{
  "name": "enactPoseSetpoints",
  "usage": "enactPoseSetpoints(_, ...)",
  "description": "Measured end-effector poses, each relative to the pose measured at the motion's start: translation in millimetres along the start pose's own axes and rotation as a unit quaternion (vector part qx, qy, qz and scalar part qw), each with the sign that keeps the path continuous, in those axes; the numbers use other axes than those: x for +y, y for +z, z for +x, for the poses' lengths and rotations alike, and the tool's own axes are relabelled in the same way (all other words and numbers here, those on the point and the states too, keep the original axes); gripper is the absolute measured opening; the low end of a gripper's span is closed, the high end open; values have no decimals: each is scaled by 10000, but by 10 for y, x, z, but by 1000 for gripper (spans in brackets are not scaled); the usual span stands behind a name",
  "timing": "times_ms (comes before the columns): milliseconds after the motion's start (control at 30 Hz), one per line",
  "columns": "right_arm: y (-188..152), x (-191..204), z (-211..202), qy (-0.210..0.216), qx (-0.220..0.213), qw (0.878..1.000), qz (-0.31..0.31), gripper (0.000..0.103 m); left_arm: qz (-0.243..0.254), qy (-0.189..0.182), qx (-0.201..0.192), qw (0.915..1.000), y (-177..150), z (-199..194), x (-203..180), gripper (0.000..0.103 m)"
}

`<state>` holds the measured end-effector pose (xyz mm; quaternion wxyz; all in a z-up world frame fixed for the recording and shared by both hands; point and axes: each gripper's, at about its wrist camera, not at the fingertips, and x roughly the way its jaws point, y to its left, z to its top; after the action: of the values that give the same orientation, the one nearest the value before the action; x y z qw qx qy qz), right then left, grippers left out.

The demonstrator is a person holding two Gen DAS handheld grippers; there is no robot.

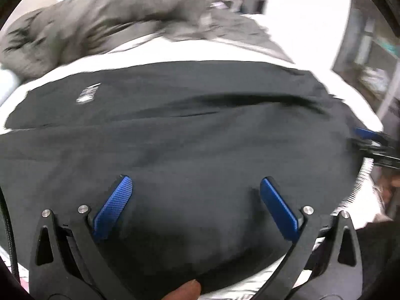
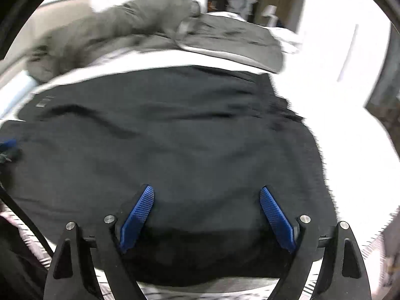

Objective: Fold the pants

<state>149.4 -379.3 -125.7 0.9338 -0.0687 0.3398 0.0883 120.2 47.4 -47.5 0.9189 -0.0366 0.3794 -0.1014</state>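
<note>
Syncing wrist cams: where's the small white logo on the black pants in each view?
Left wrist: white logo upper left on the black pants, above the left gripper.
Right wrist: logo far left, upper edge of the pants.
Shared landmark: grey garment heaped behind the pants.

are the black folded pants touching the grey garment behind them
Apart. The right wrist view shows a strip of white bedsheet between the black folded pants and the grey garment.

left wrist cam: sits behind left gripper (image 1: 196, 182), tilted down, close over black fabric pants (image 1: 175, 130).
right wrist cam: same angle, further right.
shared: pants, crumpled grey garment (image 2: 140, 22) far, white bed surface (image 2: 337, 130).
</note>
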Motion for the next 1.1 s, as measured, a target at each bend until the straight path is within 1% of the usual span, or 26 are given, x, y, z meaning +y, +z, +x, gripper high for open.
enactPoseSetpoints(67,37,272,2,496,-39,9983,-292,92,365,-329,21,9988,-53,30,-339,102)
enactPoseSetpoints(100,34,446,27,760,18,9958,-508,92,559,-378,143,9976,-80,119,-499,102)
enactPoseSetpoints(133,34,560,89,913,97,9934,-689,92,691,-246,252,9970,-127,200,-632,102)
enactPoseSetpoints(167,-2,676,127,948,196,9914,-880,92,901,55,283,9955,-158,305,-743,102)
enactPoseSetpoints(200,-45,745,175,819,319,9899,-1115,92,1103,150,246,9935,-167,337,-780,103)
enactPoseSetpoints(233,-91,752,205,594,375,9887,-1324,91,1126,98,238,9933,-161,337,-782,103)
enactPoseSetpoints(267,-134,703,185,415,361,9885,-1411,92,997,-62,267,9946,-137,310,-700,103)
enactPoseSetpoints(300,-185,599,120,293,342,9896,-1369,94,900,-75,276,9955,-127,293,-621,103)
enactPoseSetpoints(333,-192,466,120,132,331,9913,-1271,95,820,3,269,9963,-137,267,-532,103)
enactPoseSetpoints(367,-230,262,80,-120,308,9933,-1105,96,709,138,249,9971,-152,215,-343,103)
enactPoseSetpoints(400,-268,53,32,-452,279,9949,-855,99,622,203,235,9976,-150,196,-213,103)
enactPoseSetpoints(467,-335,-298,-52,-940,277,9948,-282,100,296,329,205,9988,-169,123,130,103)
enactPoseSetpoints(533,-328,-419,-114,-1191,203,9927,1,100,158,378,176,9990,-163,52,269,103)
enactPoseSetpoints(567,-310,-409,-170,-1282,131,9917,25,100,146,546,134,9983,-129,17,274,103)
enactPoseSetpoints(600,-267,-373,-225,-1290,-12,9916,53,100,131,565,103,9983,-97,8,262,102)
enactPoseSetpoints(633,-221,-304,-280,-1202,-194,9925,102,100,112,413,78,9991,-49,11,200,102)
enactPoseSetpoints(700,-57,-164,-333,-708,-460,9963,166,100,140,129,117,9998,79,95,11,102)
enactPoseSetpoints(733,50,-105,-282,-460,-465,9977,154,100,201,30,152,9997,142,164,-120,102)
enactPoseSetpoints(800,200,68,-136,-26,-297,9995,66,100,429,-264,333,9982,333,449,-424,102)
enactPoseSetpoints(833,280,173,1,192,-149,9997,-1,100,469,-295,419,9976,382,555,-566,102)
enactPoseSetpoints(867,330,250,109,328,-22,9995,-32,100,513,-298,571,9966,439,696,-686,102)
enactPoseSetpoints(900,424,287,326,429,176,9989,-33,98,564,-232,695,9957,500,829,-768,102)
enactPoseSetpoints(933,455,329,487,417,390,9983,-65,94,605,-117,778,9951,558,925,-804,102)
enactPoseSetpoints(1000,477,328,723,63,547,9982,-243,93,559,-55,846,9948,613,975,-773,102)
enactPoseSetpoints(1067,467,290,690,-366,526,9971,-406,94,454,23,799,9958,649,966,-583,102)
enactPoseSetpoints(1100,468,234,642,-581,503,9963,-381,95,465,204,756,9959,635,919,-451,102)
